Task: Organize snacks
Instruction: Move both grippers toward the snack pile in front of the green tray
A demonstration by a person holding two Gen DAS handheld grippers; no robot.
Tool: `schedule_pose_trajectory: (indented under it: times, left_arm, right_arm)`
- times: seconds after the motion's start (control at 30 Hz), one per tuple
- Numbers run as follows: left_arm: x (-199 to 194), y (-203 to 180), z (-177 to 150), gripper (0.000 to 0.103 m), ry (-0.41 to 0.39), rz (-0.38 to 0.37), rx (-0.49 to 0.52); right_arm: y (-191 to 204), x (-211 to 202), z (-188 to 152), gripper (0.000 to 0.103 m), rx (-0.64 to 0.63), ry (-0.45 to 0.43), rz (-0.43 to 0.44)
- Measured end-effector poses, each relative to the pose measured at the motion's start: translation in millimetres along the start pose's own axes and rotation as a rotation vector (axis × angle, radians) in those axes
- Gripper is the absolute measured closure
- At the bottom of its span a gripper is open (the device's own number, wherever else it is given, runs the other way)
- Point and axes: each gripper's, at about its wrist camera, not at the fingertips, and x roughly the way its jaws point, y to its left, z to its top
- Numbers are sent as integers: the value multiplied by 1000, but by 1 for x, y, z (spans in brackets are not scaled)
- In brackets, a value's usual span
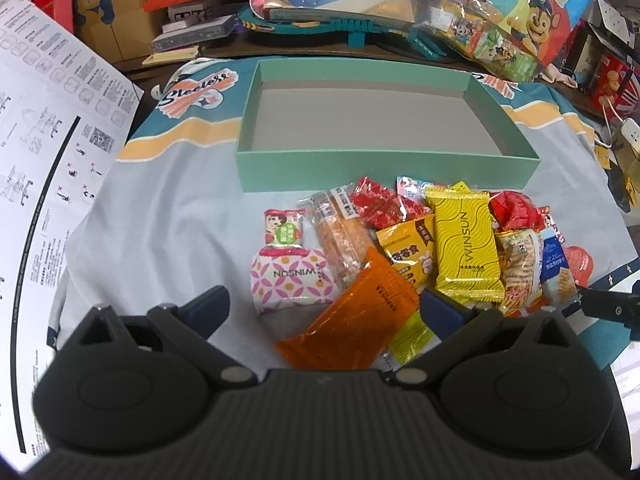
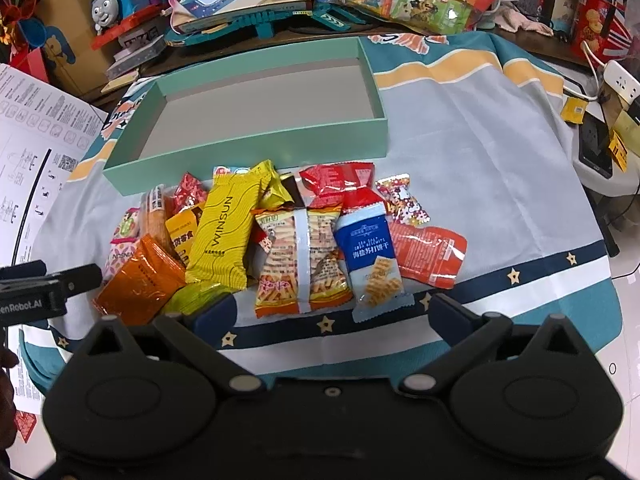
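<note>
I hold both tools tilted down over the pile, and nothing has gone into the shallow mint-green cardboard box [image 1: 384, 168] yet: its grey floor is bare, so I judge this to be the very start of the sorting. My left gripper [image 1: 324, 308] stands spread as wide as it goes and holds nothing; the glossy orange foil snack packet [image 1: 352, 312] lies between its fingers but the pads do not press it. My right gripper [image 2: 332, 312] is equally wide and empty, hovering over the star-printed hem of the grey, teal and yellow tablecloth [image 2: 480, 168], just short of the blue-and-white cracker pouch [image 2: 370, 256] and the clear bag of stick biscuits [image 2: 300, 260]. The snacks sit heaped on the cloth directly in front of the box's near wall, the tall yellow WINSUN wrapper [image 1: 466, 248] in the middle and the pink patterned WINSUN packet [image 1: 292, 280] at the left edge. The next move, I think, calls for lowering the left tool onto the orange packet, closing gently so the foil does not slip, then lifting it clear of its neighbours and over the wall.
</note>
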Motion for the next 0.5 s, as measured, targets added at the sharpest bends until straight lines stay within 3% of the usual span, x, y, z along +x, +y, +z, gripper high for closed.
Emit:
schedule_pose_trajectory:
  times: [0.5]
  left_arm:
    - [23, -10, -17, 0, 65, -18, 96]
  right_arm:
    - [-3, 8, -1, 0, 23, 39, 28]
